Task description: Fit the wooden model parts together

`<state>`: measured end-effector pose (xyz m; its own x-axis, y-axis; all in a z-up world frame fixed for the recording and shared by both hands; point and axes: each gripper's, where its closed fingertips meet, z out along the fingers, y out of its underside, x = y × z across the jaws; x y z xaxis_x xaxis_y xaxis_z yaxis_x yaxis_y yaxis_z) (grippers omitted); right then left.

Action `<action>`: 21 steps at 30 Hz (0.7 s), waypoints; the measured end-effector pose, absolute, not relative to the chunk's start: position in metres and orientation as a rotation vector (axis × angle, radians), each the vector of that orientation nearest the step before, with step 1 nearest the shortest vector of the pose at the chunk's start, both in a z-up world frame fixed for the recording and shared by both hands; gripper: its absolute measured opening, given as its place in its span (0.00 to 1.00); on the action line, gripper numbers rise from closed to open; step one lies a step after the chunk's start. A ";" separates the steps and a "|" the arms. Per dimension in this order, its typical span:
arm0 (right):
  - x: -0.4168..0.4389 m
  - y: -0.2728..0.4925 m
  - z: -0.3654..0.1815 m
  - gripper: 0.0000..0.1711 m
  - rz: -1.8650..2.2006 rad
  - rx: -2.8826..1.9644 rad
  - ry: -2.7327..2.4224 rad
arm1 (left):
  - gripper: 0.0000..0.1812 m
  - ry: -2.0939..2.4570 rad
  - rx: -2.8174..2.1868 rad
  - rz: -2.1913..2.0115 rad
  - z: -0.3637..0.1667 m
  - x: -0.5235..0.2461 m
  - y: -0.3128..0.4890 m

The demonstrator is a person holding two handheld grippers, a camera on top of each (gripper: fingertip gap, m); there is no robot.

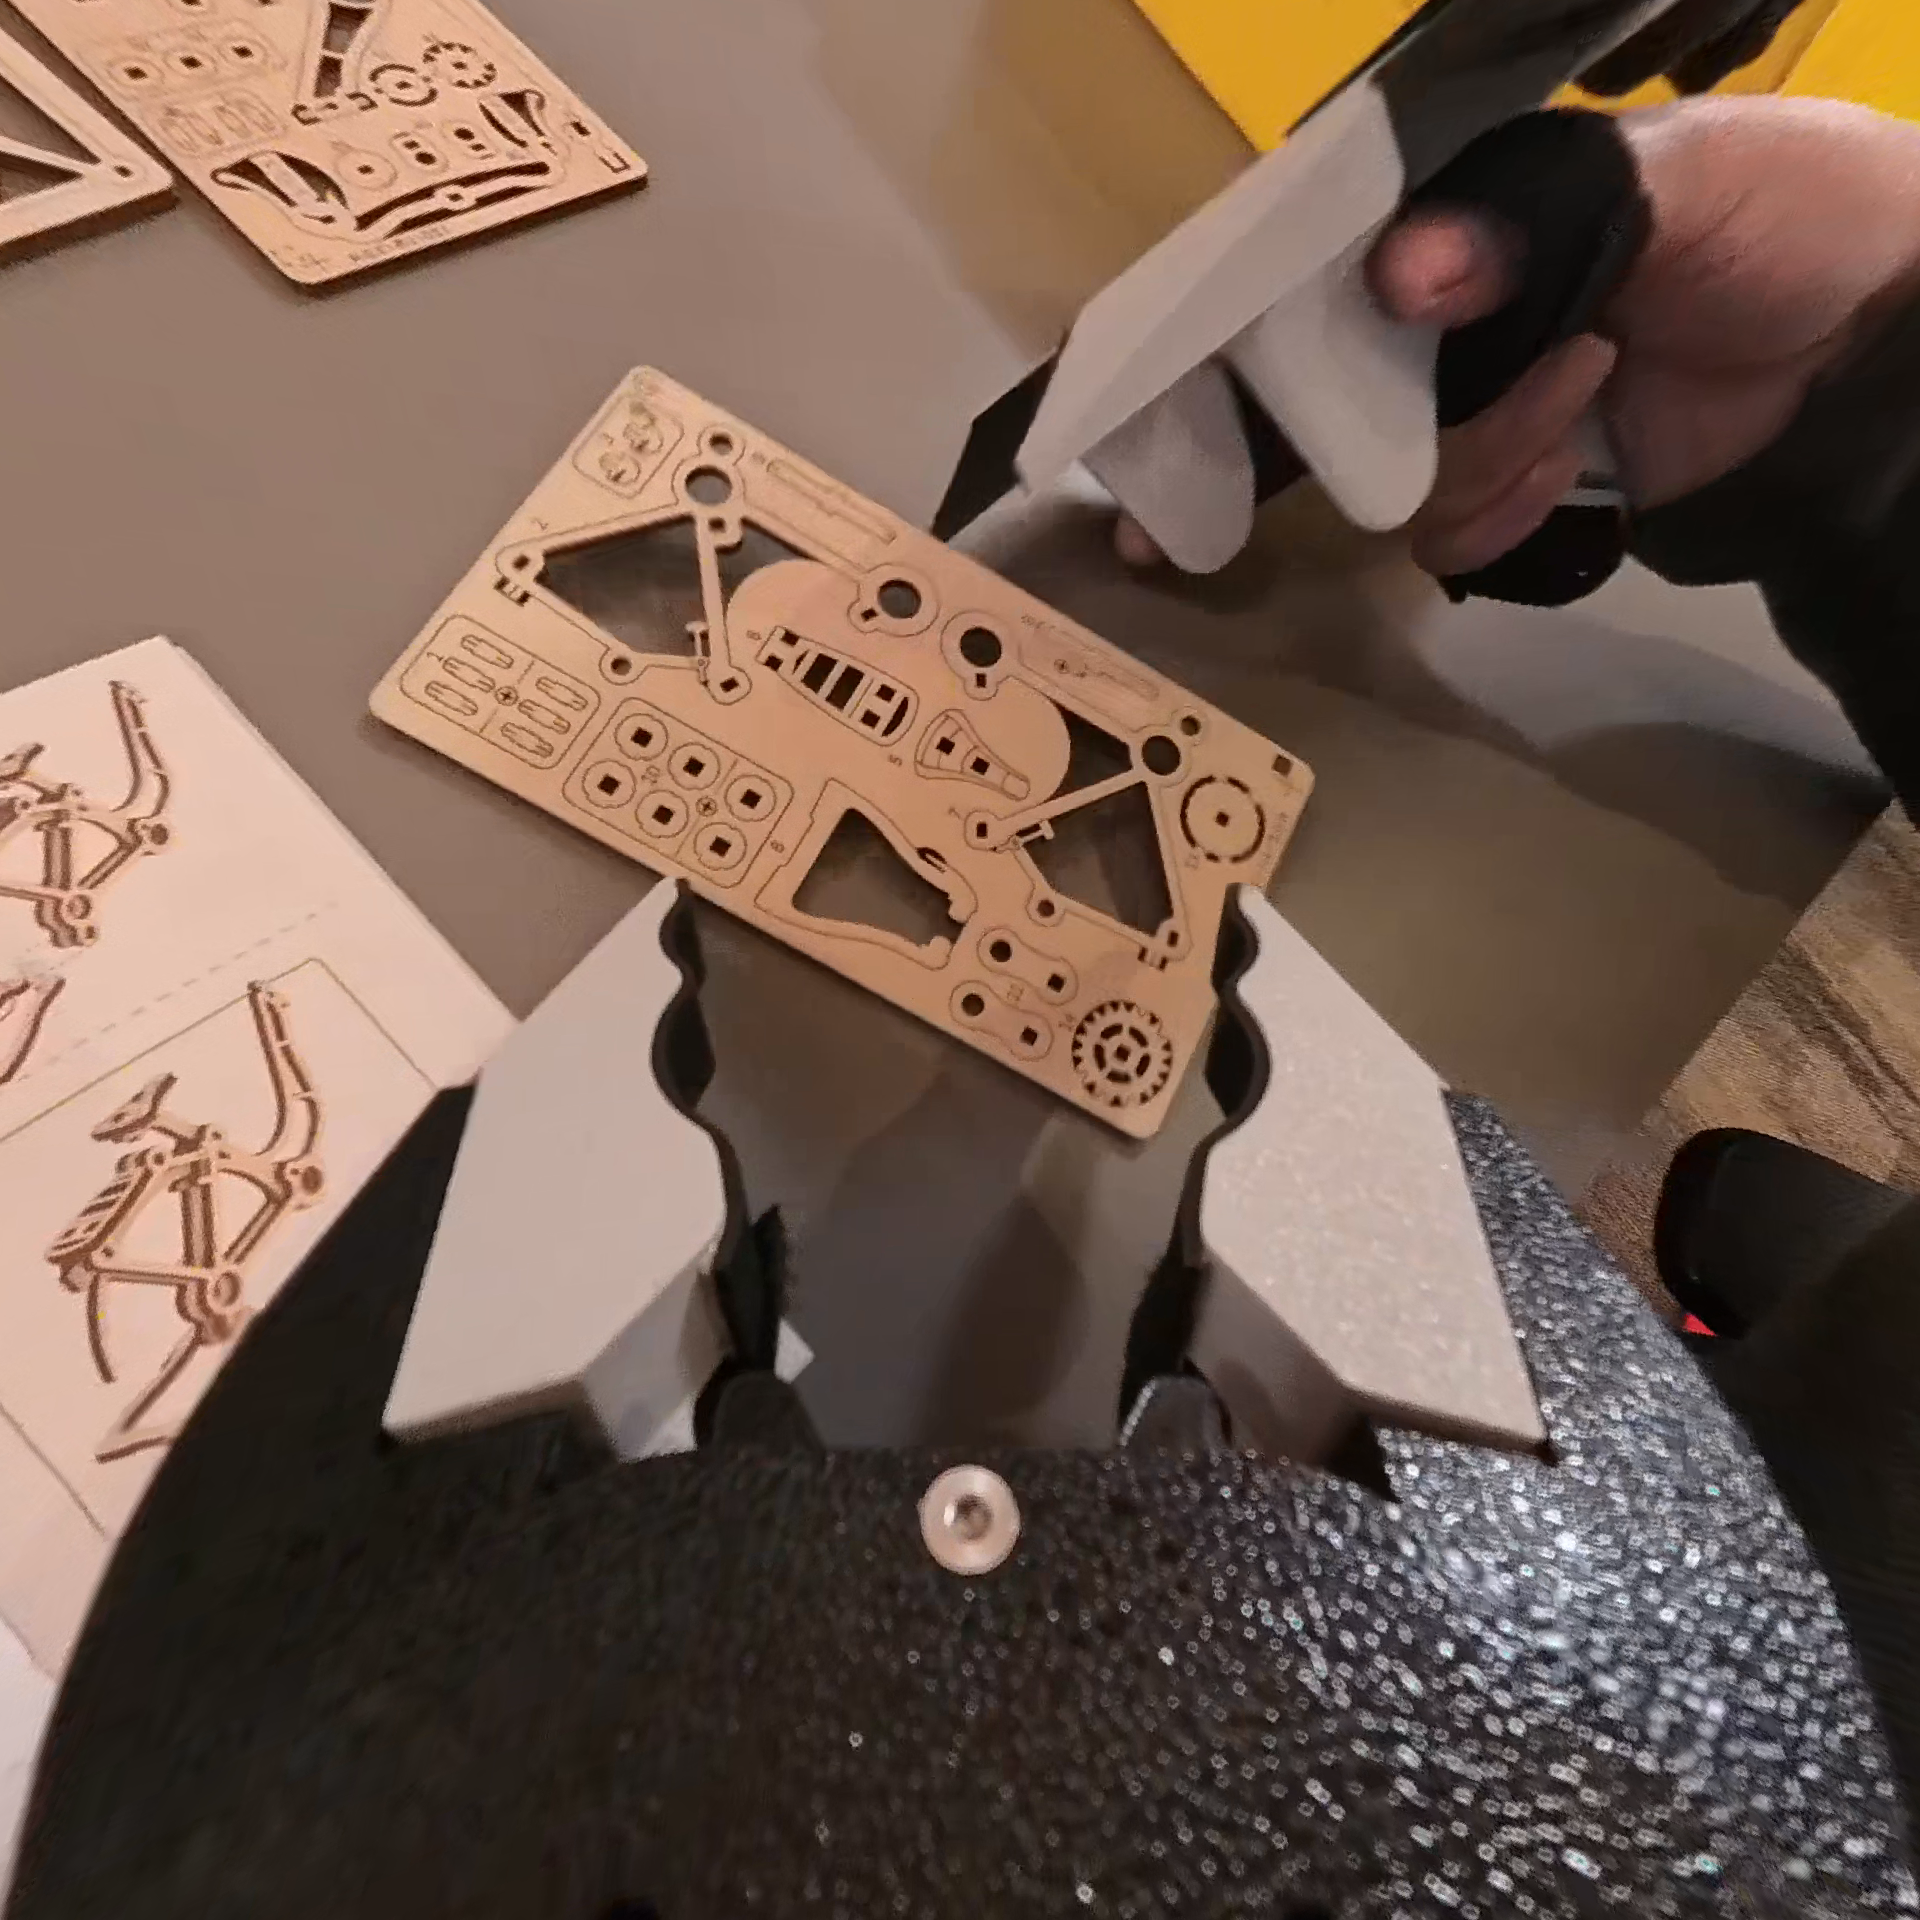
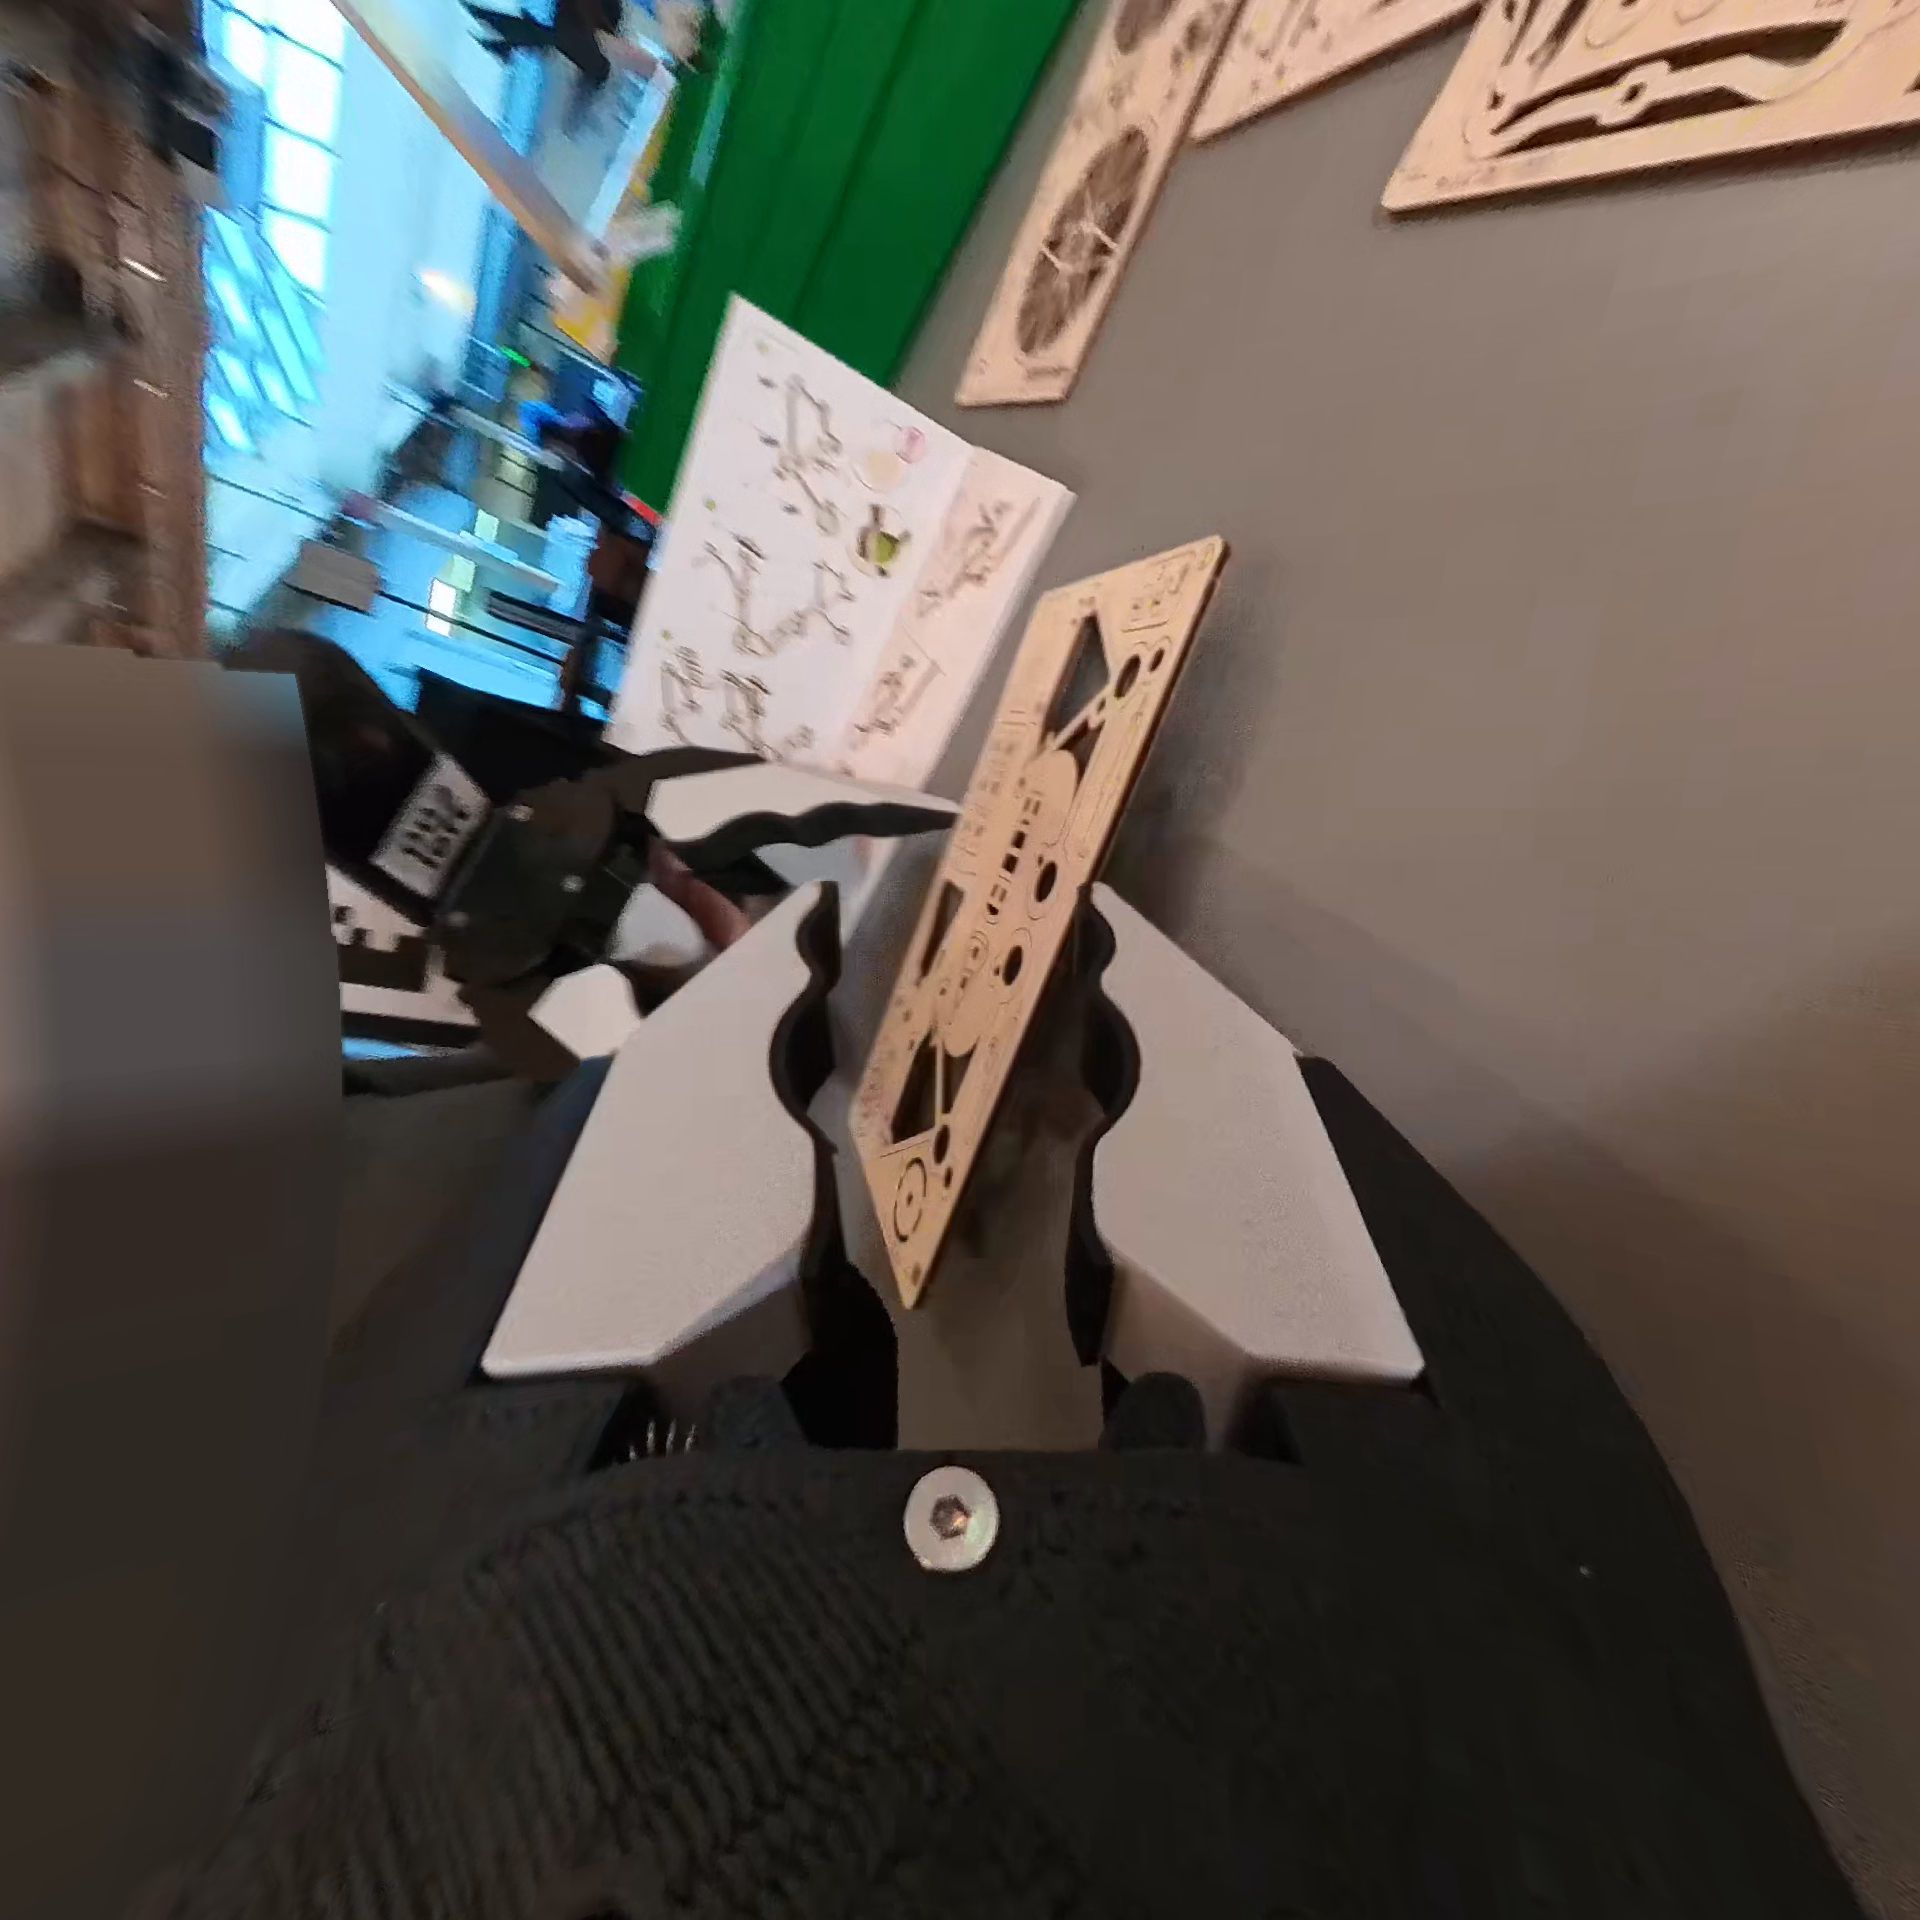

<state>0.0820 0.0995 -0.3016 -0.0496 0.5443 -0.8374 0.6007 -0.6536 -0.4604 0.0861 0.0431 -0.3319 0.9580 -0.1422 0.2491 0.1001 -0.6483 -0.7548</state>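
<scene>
From the left wrist view, the left hand-held gripper (image 1: 956, 904) is hovering with its jaws spread wide and holding nothing, its tips just above the near edge of a wooden parts sheet (image 1: 665, 748). The sheet is sitting slanted on the grey tabletop (image 1: 312, 436), with some shapes already punched out. The right hand-held gripper (image 1: 961, 509), held by a bare hand (image 1: 1714, 312), is reaching toward the sheet's far edge; I cannot tell whether it is touching. An instruction booklet (image 1: 260, 935) is lying to the left, and two more wooden sheets (image 1: 343, 125) are lying at the top left.

From the right wrist view, the right hand-held gripper (image 2: 961, 899) is standing wide, with the wooden parts sheet (image 2: 1039, 883) passing between its fingers, not pinched. The left hand-held gripper (image 2: 852, 795) is showing beyond, jaws apart, in front of the instruction booklet (image 2: 831, 582).
</scene>
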 end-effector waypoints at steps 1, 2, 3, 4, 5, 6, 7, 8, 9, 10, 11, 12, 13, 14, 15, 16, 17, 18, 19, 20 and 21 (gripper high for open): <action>0.081 0.099 -0.296 0.24 -1.887 2.094 1.235 | 0.55 0.023 -2.246 -0.354 -0.332 0.084 0.043; 0.080 0.098 -0.293 0.22 -1.926 2.063 1.190 | 0.55 0.018 -2.244 -0.351 -0.332 0.083 0.043; 0.079 0.097 -0.289 0.21 -1.963 2.031 1.153 | 0.56 0.012 -2.241 -0.353 -0.332 0.082 0.043; 0.078 0.096 -0.285 0.19 -1.996 2.004 1.117 | 0.56 0.009 -2.240 -0.354 -0.331 0.081 0.043; 0.076 0.096 -0.282 0.19 -2.028 1.980 1.078 | 0.57 0.007 -2.239 -0.352 -0.331 0.081 0.043; 0.074 0.096 -0.280 0.19 -2.051 1.963 1.044 | 0.57 -0.006 -2.235 -0.358 -0.331 0.080 0.043; 0.072 0.096 -0.278 0.18 -2.072 1.945 1.010 | 0.57 -0.017 -2.229 -0.371 -0.330 0.079 0.043; 0.070 0.096 -0.275 0.18 -2.095 1.920 0.970 | 0.57 -0.028 -2.223 -0.385 -0.329 0.079 0.043; 0.068 0.096 -0.271 0.17 -2.125 1.886 0.922 | 0.57 -0.040 -2.214 -0.398 -0.328 0.078 0.043; 0.066 0.095 -0.267 0.16 -2.148 1.855 0.875 | 0.57 -0.053 -2.203 -0.413 -0.326 0.077 0.043; 0.064 0.094 -0.264 0.16 -2.169 1.821 0.835 | 0.57 -0.065 -2.190 -0.431 -0.325 0.077 0.043; 0.062 0.093 -0.260 0.15 -2.187 1.787 0.798 | 0.57 -0.076 -2.177 -0.448 -0.323 0.076 0.043; 0.059 0.092 -0.258 0.14 -2.199 1.760 0.764 | 0.57 -0.087 -2.165 -0.463 -0.322 0.076 0.043; 0.057 0.091 -0.257 0.12 -2.202 1.745 0.737 | 0.57 -0.095 -2.155 -0.474 -0.321 0.075 0.043; 0.054 0.089 -0.260 0.12 -2.189 1.752 0.726 | 0.57 -0.102 -2.148 -0.483 -0.320 0.075 0.043; 0.051 0.085 -0.266 0.14 -2.155 1.781 0.750 | 0.57 -0.097 -2.143 -0.484 -0.319 0.075 0.043; 0.049 0.079 -0.274 0.18 -2.107 1.815 0.792 | 0.57 -0.094 -2.138 -0.480 -0.319 0.075 0.043; 0.047 0.073 -0.278 0.18 -2.084 1.827 0.815 | 0.58 -0.090 -2.137 -0.468 -0.319 0.075 0.043; 0.045 0.069 -0.279 0.16 -2.076 1.823 0.829 | 0.58 -0.086 -2.137 -0.462 -0.319 0.076 0.043; 0.044 0.068 -0.281 0.15 -2.074 1.846 0.858 | 0.58 -0.089 -2.131 -0.463 -0.319 0.076 0.043; 0.043 0.069 -0.284 0.13 -2.066 1.887 0.920 | 0.58 -0.093 -2.127 -0.468 -0.318 0.075 0.043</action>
<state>0.0434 0.0687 -0.2838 -0.1682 0.2595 -0.9510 0.5330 -0.7876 -0.3092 0.0752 0.0428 -0.3183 0.9245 -0.1110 0.3646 0.2415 -0.5694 -0.7858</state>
